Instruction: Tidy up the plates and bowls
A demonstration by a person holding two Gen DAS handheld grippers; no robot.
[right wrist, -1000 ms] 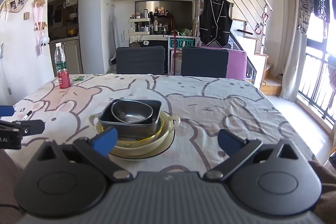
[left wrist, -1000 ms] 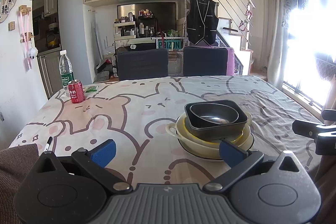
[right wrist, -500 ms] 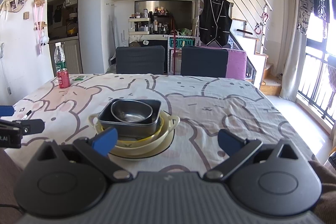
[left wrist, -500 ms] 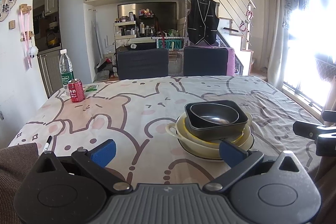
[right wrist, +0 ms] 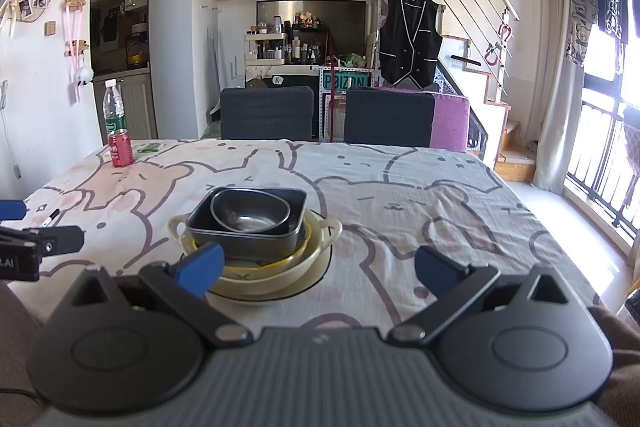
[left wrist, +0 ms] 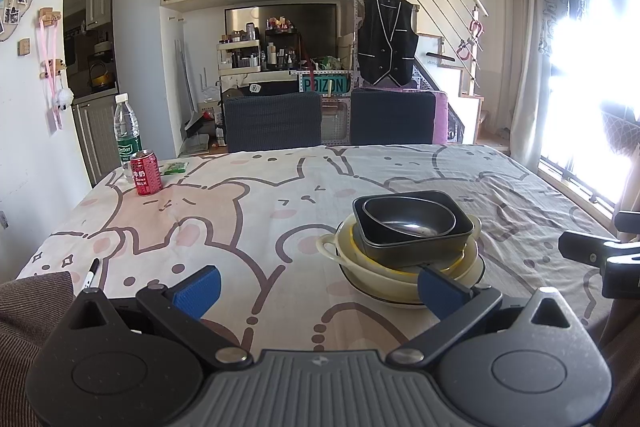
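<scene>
A stack of dishes stands on the table with the bear-print cloth [left wrist: 248,211]. A steel bowl [left wrist: 408,217] sits in a dark square pan [left wrist: 416,247], which sits in a cream two-handled bowl [left wrist: 352,259] on a plate [left wrist: 376,297]. The same stack shows in the right wrist view: steel bowl [right wrist: 250,213], dark pan [right wrist: 244,243], cream bowl [right wrist: 320,239]. My left gripper [left wrist: 318,287] is open and empty, near the stack's front left. My right gripper [right wrist: 318,267] is open and empty, near the stack's front right.
A red can [left wrist: 146,173] and a water bottle [left wrist: 127,135] stand at the table's far left corner. A black marker [left wrist: 91,273] lies at the left edge. Two dark chairs [left wrist: 274,121] stand at the far side.
</scene>
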